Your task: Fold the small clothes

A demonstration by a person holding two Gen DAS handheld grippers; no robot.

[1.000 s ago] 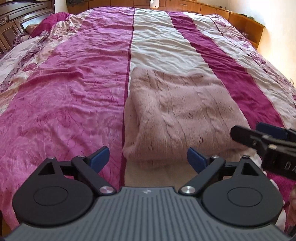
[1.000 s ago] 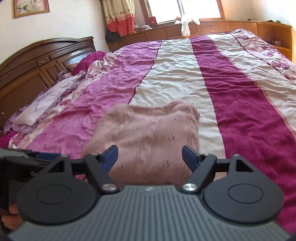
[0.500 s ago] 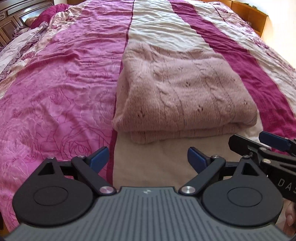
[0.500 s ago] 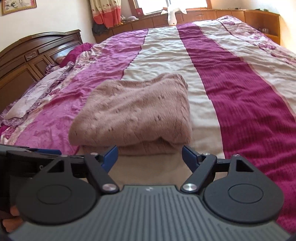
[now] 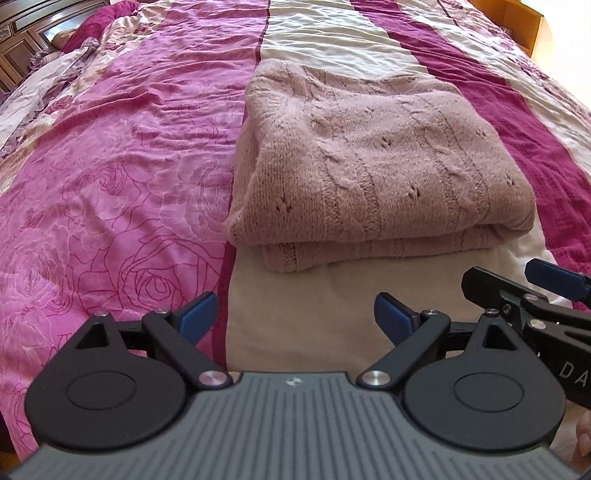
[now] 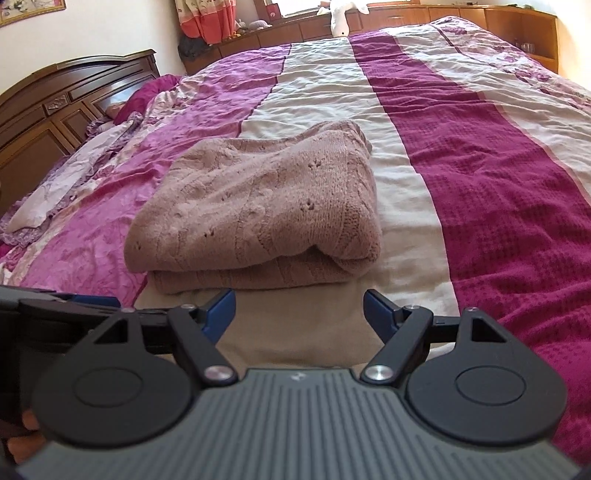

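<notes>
A dusty-pink knitted sweater lies folded in a thick stack on the bed, also in the right wrist view. My left gripper is open and empty, a short way in front of the sweater's near edge, above the cream stripe. My right gripper is open and empty, just short of the sweater's near edge. The right gripper also shows at the right edge of the left wrist view. The left gripper shows at the left edge of the right wrist view.
The bed cover has pink floral, cream and dark magenta stripes. A wooden headboard and pillows are at the left. Wooden cabinets and a curtain stand at the far end.
Both grippers have drawn back towards me and lowered. The sweater's folded near edge now shows ahead of the fingers. Both stay open.
</notes>
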